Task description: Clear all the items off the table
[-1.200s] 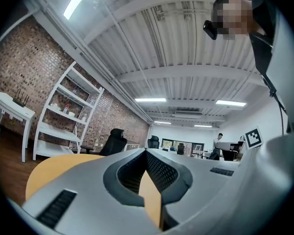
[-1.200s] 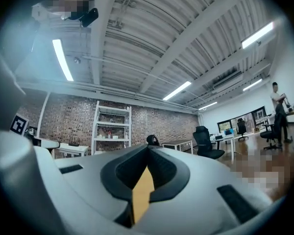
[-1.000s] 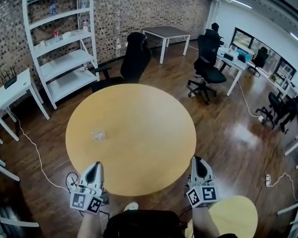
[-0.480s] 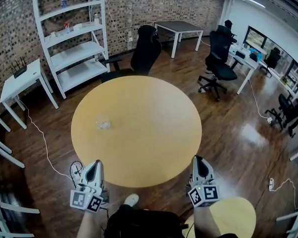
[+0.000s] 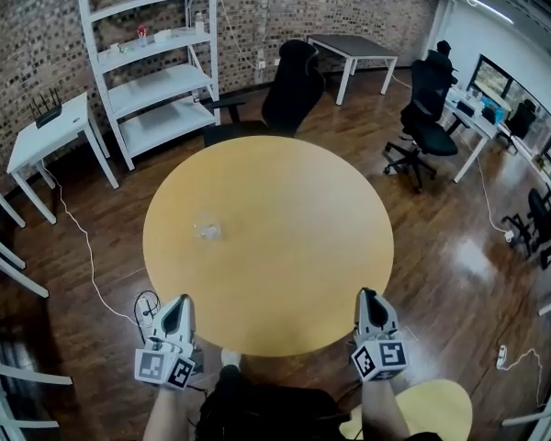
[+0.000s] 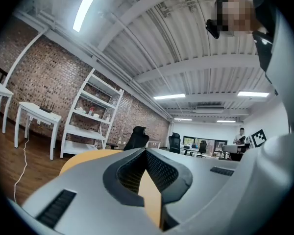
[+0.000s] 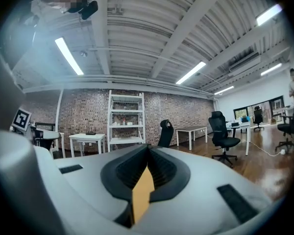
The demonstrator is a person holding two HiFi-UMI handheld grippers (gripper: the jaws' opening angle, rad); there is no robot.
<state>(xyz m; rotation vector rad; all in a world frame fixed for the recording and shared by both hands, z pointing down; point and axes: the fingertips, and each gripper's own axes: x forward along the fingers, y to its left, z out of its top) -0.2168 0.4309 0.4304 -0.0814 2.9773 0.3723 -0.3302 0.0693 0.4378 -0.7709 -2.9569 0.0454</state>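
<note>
Wood-toned and round, the worktop fills the middle of the head view and stands on a dark plank floor. One small clear item lies on its left half, well apart from both claws; its kind cannot be told at this size. No other object is seen on the surface. The left claw sits at the near-left edge of the worktop and the right claw at the near-right edge, both pointing away from the person, each with its marker cube toward the camera. Beyond the far edge stand a black office chair, a white shelf unit against a brick wall, and a white side table to the left

Left gripper view: the left claw's jaws meet at the tips with nothing between them. The worktop edge shows just beyond them, with the shelf unit and the office chair behind

Right gripper view: the right claw's jaws are likewise pressed together and empty. The shelf unit and the office chair stand straight ahead
</note>
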